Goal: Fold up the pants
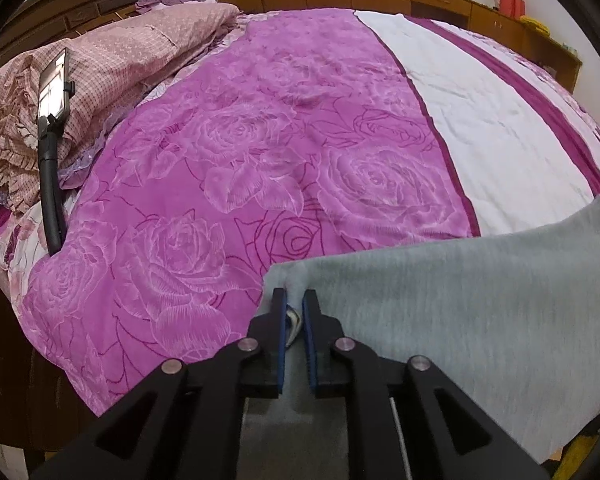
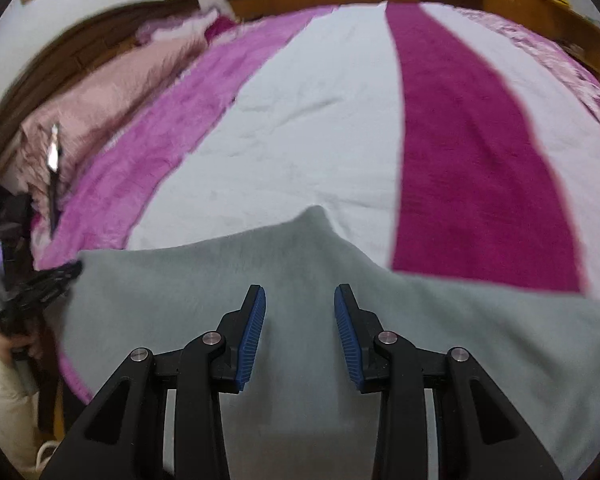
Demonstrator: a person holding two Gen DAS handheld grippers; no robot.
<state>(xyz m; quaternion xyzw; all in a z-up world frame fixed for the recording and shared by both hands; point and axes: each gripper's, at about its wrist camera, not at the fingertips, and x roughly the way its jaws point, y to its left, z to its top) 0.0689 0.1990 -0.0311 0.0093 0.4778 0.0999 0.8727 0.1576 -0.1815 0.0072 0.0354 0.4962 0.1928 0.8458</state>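
Your bed (image 1: pixel 300 128), spread in purple rose print with white and magenta stripes, fills both views, and the grey pants (image 1: pixel 460 300) lie along its near edge at about five o'clock in the left view. They look only partly folded, though blur in the right view makes the layers hard to judge; more folds seem left. Your left gripper (image 1: pixel 294 300) is pinched tight on a corner of the cloth. Your right gripper (image 2: pixel 300 300) hovers over the pants, spread wide, holding nothing.

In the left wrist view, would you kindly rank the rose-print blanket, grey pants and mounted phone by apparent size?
1. rose-print blanket
2. grey pants, though nearness to the camera enlarges them
3. mounted phone
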